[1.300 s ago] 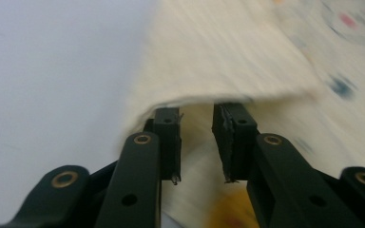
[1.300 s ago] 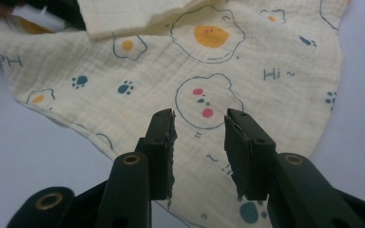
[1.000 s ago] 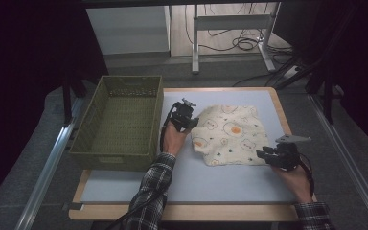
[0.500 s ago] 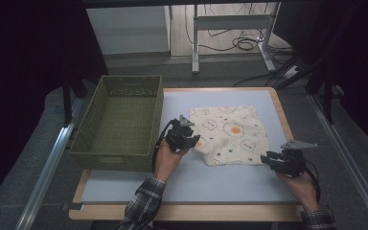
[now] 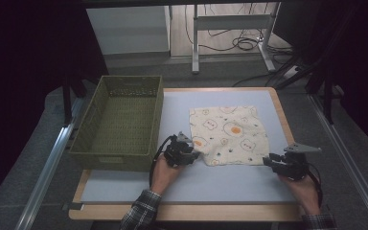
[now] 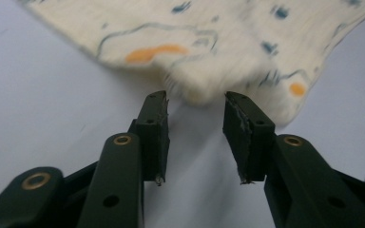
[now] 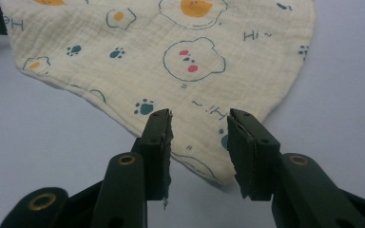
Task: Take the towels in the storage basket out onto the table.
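Both tools [image 5: 199,155] [image 5: 267,162] gape, gripping nothing, above cloth [image 5: 230,132] corners on pale-blue table [image 5: 182,184].

Bare counter [image 5: 230,184] lies open along the near edge, between both hands; the green basket [image 5: 120,122] walls off the left side, its near corner just beside the left gripper [image 5: 190,155]. Right of the cloth [image 5: 230,134], the counter stays free.

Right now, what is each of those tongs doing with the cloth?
Left tongs: open, a corner of the cloth just ahead of their tips, not gripped.
Right tongs: open, a cloth corner between them, not pinched.
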Available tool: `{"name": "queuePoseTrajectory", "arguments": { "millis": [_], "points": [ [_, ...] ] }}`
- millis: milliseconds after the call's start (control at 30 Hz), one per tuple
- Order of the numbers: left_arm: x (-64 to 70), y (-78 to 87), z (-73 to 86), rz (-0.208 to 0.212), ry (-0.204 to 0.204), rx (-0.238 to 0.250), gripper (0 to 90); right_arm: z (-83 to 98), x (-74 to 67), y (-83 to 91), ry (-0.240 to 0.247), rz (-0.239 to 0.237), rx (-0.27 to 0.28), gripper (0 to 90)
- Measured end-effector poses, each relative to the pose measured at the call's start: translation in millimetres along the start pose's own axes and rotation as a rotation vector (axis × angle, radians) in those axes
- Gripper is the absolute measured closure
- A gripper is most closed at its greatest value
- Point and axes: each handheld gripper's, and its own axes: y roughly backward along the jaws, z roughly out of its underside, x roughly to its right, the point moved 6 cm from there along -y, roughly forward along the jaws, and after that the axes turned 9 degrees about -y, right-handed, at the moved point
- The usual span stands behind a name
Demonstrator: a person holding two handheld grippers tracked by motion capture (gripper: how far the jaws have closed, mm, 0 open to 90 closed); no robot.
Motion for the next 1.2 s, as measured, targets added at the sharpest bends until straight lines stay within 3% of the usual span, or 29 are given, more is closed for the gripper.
{"name": "queuePoseTrajectory", "arguments": {
  "millis": [133,200,233,300,400,467,633,700,767,933,1133,1200],
  "points": [
    [1.6,4.9,-9.8,-0.018,-0.01,0.018,80.2,0.8,1.8,-0.8,-0.002,0.009,-0.006,59.9],
    [2.1,13.6,-14.8,-0.016,-0.004,0.024,81.9,1.0,2.9,-0.1,-0.003,0.008,-0.003,59.9],
    [1.3,27.3,-18.9,-0.053,-0.012,0.028,81.1,1.2,3.8,0.8,-0.005,0.012,-0.001,59.9],
    [-0.9,41.3,-22.0,-0.089,-0.013,0.039,79.3,0.7,4.8,0.8,-0.008,0.011,0.0,59.9],
    [-2.7,45.5,-18.6,-0.14,-0.008,-0.007,65.7,-0.7,4.0,-1.2,-0.014,0.01,0.005,59.5],
    [-1.5,44.1,-13.1,-0.151,-0.008,-0.026,62.0,-1.1,1.1,-2.1,-0.006,0.005,0.006,59.2],
    [5.5,42.6,-2.2,-0.148,-0.018,-0.039,61.4,-1.2,-1.2,-1.1,0.008,0.013,0.002,59.1],
    [14.1,43.0,3.7,-0.111,-0.024,-0.021,60.8,-2.3,1.4,2.3,0.005,0.016,0.013,59.1],
    [17.0,43.2,5.4,-0.104,-0.028,-0.013,60.0,-2.5,2.6,4.0,-0.001,0.019,0.015,59.1],
    [28.6,33.6,18.6,-0.097,-0.08,-0.015,54.4,-1.7,9.5,7.9,-0.024,0.024,0.02,60.6],
    [24.1,19.3,28.8,-0.096,-0.051,-0.038,55.2,4.9,10.5,-3.1,-0.001,0.056,-0.015,60.6],
    [25.8,13.2,31.2,-0.097,-0.051,-0.043,62.5,10.3,11.4,-9.9,0.01,0.087,-0.032,65.0]
  ]
}}
